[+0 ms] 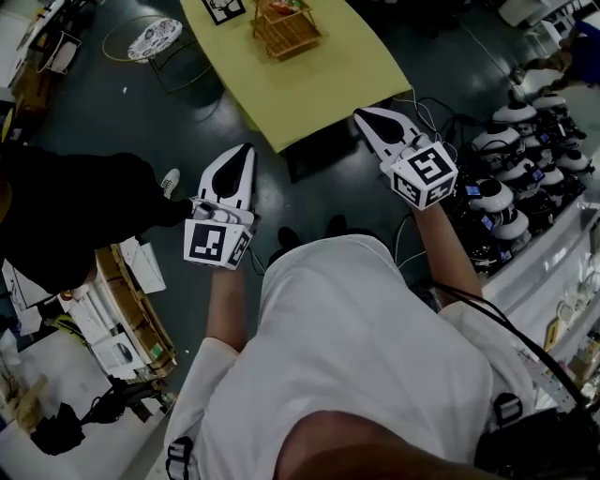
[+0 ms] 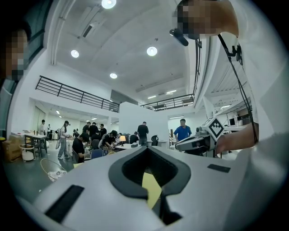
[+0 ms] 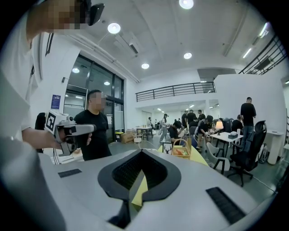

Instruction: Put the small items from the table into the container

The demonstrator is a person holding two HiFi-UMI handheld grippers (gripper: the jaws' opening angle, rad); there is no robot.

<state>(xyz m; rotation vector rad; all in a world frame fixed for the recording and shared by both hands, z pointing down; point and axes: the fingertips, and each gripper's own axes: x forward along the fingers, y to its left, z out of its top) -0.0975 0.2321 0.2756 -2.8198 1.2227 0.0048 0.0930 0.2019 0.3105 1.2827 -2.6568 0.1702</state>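
A yellow table (image 1: 309, 75) stands ahead of me with a wooden basket (image 1: 286, 28) on it that holds some small items. The left gripper (image 1: 247, 148) hangs in the air short of the table's near corner, jaws together and nothing in them. Level with the table's near right edge, the right gripper (image 1: 359, 114) is also shut and empty. In the right gripper view, the basket (image 3: 181, 150) shows beyond the closed jaws (image 3: 141, 151), and the left gripper (image 3: 72, 130) is off to the left. In the left gripper view, the table (image 2: 151, 187) shows through the jaw gap.
A person in black (image 1: 66, 216) stands at the left beside a cardboard box (image 1: 127, 309) and clutter. A wire stool with a patterned plate (image 1: 155, 39) is left of the table. Rows of devices and cables (image 1: 516, 187) fill the right. A marker card (image 1: 223, 9) lies on the table.
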